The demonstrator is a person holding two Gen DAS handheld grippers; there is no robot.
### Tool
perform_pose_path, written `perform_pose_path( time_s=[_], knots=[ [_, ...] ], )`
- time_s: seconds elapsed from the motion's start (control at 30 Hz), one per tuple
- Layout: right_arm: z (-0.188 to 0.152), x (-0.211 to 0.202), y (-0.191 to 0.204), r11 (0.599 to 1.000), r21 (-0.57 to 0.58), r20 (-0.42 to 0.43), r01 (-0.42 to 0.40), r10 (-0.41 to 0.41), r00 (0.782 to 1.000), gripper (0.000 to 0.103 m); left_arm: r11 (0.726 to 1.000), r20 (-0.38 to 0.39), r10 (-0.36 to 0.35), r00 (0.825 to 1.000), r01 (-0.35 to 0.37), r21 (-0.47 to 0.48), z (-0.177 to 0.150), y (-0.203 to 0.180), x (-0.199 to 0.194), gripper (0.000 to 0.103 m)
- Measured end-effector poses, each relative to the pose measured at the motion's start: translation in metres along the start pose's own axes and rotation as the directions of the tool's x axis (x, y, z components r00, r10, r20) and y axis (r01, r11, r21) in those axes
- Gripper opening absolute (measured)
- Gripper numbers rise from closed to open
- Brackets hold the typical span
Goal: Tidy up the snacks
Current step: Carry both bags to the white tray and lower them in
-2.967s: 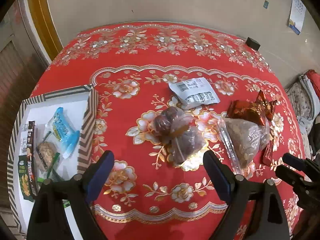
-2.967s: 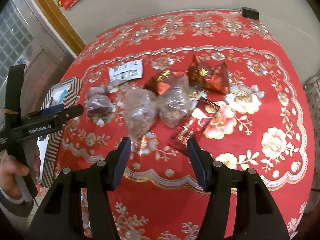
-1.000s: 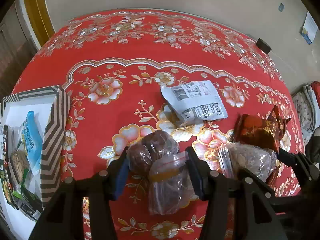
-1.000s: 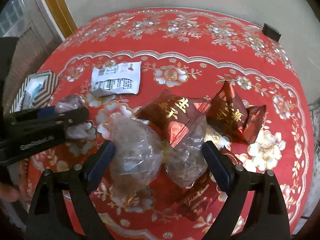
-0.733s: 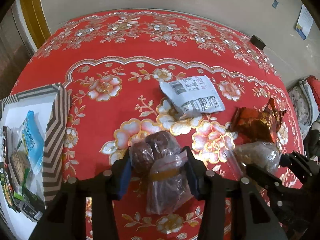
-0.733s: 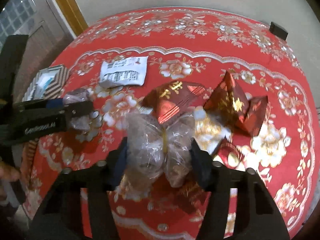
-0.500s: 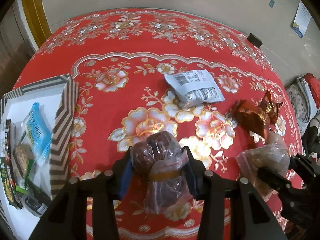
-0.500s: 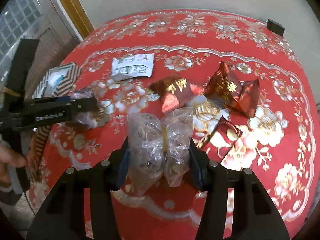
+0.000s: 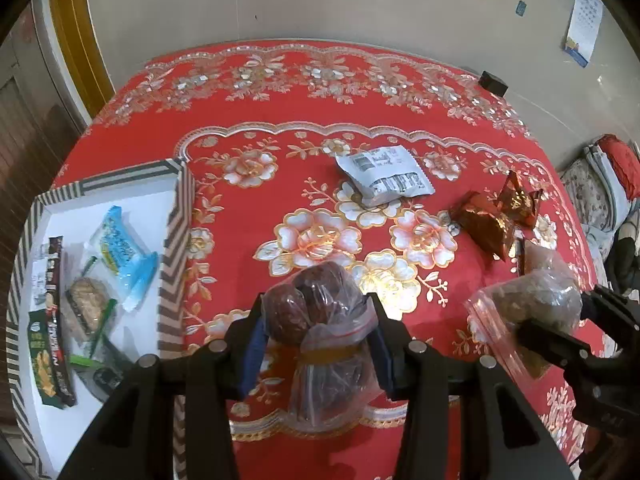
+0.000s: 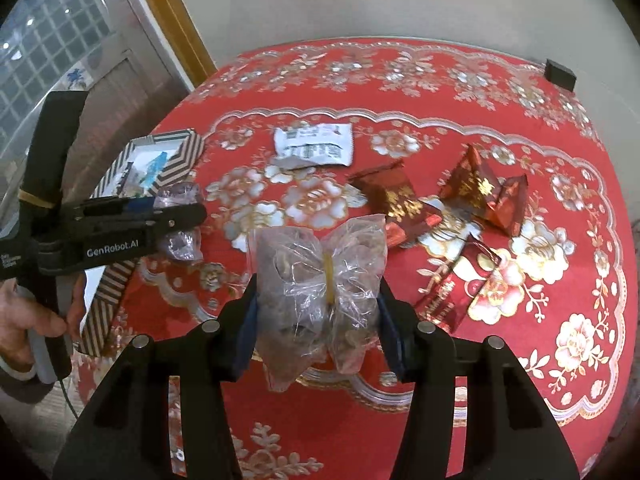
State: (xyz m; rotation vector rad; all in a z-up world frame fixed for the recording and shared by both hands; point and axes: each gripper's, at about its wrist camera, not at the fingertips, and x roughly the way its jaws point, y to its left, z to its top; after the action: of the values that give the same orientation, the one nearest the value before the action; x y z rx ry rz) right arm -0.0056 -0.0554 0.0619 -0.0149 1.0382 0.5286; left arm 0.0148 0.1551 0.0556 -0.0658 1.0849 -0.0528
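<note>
While both bags now hang clear of the red floral tablecloth [image 9: 248, 152], the striped tray [image 9: 176, 240] at the left edge waits with its load: a blue wrapped snack [image 9: 120, 246], a brown cookie pack [image 9: 86, 308] and dark bars near its left wall

Moving right, the left gripper [image 9: 316, 330] is clamped on the bag of dark red dates [image 9: 320, 312]; its jaws have just been closing a little further, and the bag, a second ago lying on the cloth, is now lifted, its tied lower end dangling toward the near edge of the table. Further right and far from the camera, the white packet [image 9: 384, 176] lies flat and untouched, and the red foil packs [image 9: 496, 216] sit just beyond it to the right

At the right, the right gripper [image 10: 318, 308] has just closed from wide open and now squeezes the clear bag of pale snacks [image 10: 320, 280] at its yellow-tied waist; this bag too has come up off the cloth. A long red box [image 10: 456, 284] that lay partly under it is now uncovered, near the foil packs

With both bags gripped and raised, the pick-up looks complete; my reading is that the carry leftward to the tray comes next, leaving the white packet, foil packs and red box to be gathered
</note>
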Motion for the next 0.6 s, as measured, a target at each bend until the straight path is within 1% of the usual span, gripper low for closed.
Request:
perform_pose_path(
  time_s=[0.37, 0.6],
  knots=[
    [0.012, -0.005, 0.034, 0.999, -0.045, 0.026, -0.011, 0.013, 1.000, 0.052, 1.000, 0.047, 0.013, 0.999, -0.013, -0.002, -0.002, 0.018, -0.028, 0.048],
    [0.019, -0.004, 0.055, 0.997, -0.073, 0.037, -0.019, 0.022, 0.999, 0.052, 0.999, 0.068, 0.028, 0.997, -0.026, -0.020, -0.004, 0.039, -0.042, 0.048]
  ],
)
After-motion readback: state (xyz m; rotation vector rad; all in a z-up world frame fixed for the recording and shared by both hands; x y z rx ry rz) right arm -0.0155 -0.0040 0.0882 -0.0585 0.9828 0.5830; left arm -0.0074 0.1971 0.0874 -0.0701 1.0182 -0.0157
